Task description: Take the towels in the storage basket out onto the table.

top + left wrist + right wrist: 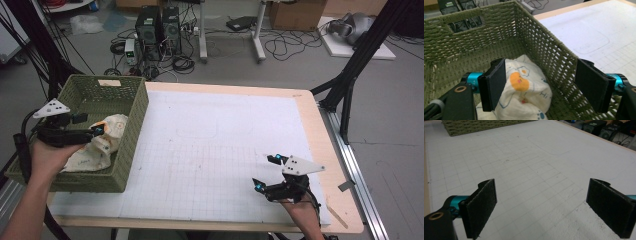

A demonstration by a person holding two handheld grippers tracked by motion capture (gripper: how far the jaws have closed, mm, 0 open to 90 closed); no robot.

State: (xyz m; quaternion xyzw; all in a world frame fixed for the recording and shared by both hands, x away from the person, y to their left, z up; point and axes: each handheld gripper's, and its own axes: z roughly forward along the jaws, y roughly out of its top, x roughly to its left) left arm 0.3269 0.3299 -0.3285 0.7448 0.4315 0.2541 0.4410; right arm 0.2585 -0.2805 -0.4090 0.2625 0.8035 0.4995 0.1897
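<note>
Cloth, white with cartoon prints (fried egg, blue paw, small lettering), lies crumpled inside the green woven basket, toward the basket's right wall in the high view. Basket sits at the left edge of the worktop, partly overhanging it; a cut-out handle shows in its far wall in the left gripper view.

Left tool is over the basket interior, held by the person's left hand. Its jaws are spread wide: one black pad sits right against the cloth's side, the other stands well apart from it near the basket's inner wall. Cloth is between the jaws but not pinched. Grey three-cornered plate on top of the left tool shows above the basket's left rim in the high view.

Right tool rests low over the white gridded mat near the worktop's front right, well apart from the basket. Its jaws are spread too, nothing between them, just bare grid squares seen past the pads in the right gripper view. Person's right hand holds it from the bottom edge.

A faint rounded-rectangle outline is drawn on the mat near its middle. Beyond the worktop: computer towers, tangled cables and cardboard boxes on the floor
</note>
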